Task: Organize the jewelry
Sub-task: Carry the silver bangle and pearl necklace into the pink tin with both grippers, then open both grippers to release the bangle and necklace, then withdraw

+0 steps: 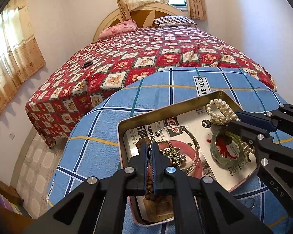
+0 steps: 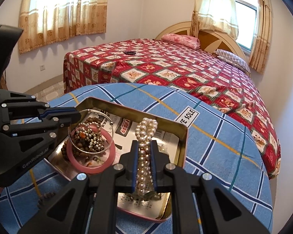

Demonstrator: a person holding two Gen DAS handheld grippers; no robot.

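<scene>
A shallow gold tin [image 1: 127,121] is sitting on a blue checked cloth [image 1: 99,120], lined with printed paper. At the tin's left end, the left gripper [image 1: 150,146] is clenching a thin silver hoop [image 1: 187,134], which is lying over a heap of metal beads [image 1: 173,154], a pink bangle [image 2: 91,168] and brown wooden beads [image 1: 141,142]. Right of those, a green bangle [image 1: 224,152] is resting on the paper. At the tin's right end, the right gripper [image 2: 144,146] is gripping a pearl bracelet [image 2: 145,136]. Beyond the tin, 1 red patchwork bed [image 2: 185,72] is filling the curtained room.
</scene>
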